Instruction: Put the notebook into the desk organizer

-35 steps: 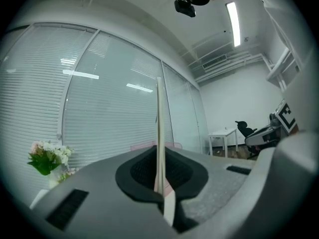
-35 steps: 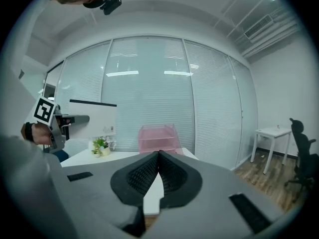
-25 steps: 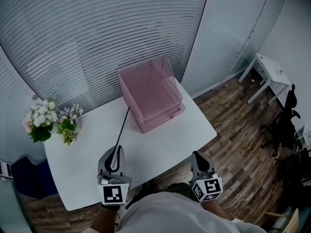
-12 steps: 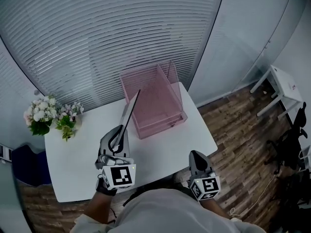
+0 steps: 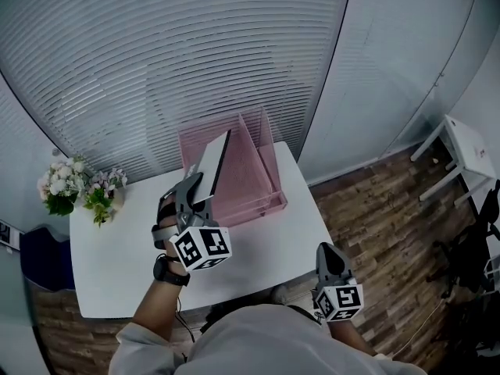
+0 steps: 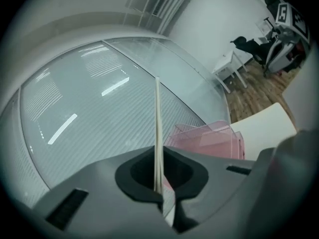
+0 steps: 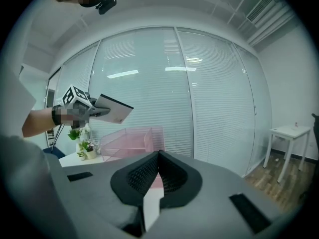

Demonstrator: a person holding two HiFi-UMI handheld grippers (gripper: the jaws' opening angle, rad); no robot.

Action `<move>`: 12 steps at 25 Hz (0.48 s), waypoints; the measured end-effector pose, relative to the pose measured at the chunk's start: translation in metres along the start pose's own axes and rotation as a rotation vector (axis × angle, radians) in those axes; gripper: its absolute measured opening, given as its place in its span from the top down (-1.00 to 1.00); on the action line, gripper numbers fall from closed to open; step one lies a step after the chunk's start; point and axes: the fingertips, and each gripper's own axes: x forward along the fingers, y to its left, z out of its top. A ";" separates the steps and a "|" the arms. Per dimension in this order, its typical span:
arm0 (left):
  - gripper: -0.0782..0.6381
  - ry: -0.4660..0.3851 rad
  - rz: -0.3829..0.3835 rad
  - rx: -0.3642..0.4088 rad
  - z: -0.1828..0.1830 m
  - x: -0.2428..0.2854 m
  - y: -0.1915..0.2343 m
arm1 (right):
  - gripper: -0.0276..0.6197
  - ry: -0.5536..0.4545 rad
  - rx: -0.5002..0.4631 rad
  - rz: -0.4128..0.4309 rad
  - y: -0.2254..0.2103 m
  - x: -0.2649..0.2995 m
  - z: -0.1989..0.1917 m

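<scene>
My left gripper [image 5: 193, 187] is raised above the white table [image 5: 258, 241] and shut on a thin white notebook with a dark cover [image 5: 212, 164]. The notebook tilts up on edge over the left part of the pink wire desk organizer [image 5: 262, 174], which stands at the table's far side. In the left gripper view the notebook [image 6: 157, 128] shows as a thin edge rising from between the jaws, with the organizer [image 6: 212, 139] behind it. The right gripper [image 5: 331, 262] hangs low off the table's near right corner, shut and holding nothing. From there I see the notebook [image 7: 114, 109] above the organizer [image 7: 130, 141].
Two small pots of flowers [image 5: 76, 190] stand on the table's far left corner. A glass wall with blinds [image 5: 156, 61] runs close behind the organizer. A small white side table [image 5: 462, 148] stands on the wooden floor at the right.
My left gripper has lifted the notebook from low over the table's near side, up and forward to above the organizer. The right gripper has stayed low at the near right.
</scene>
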 end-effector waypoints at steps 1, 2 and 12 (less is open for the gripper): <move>0.74 0.025 -0.004 0.024 0.000 0.008 -0.003 | 0.88 -0.001 0.003 0.000 -0.005 0.000 -0.001; 0.74 0.050 -0.008 0.048 0.000 0.016 -0.006 | 0.88 -0.002 0.006 -0.001 -0.010 0.000 -0.001; 0.74 0.243 -0.041 0.269 -0.021 0.079 -0.032 | 0.88 -0.002 0.029 -0.045 -0.053 0.000 -0.008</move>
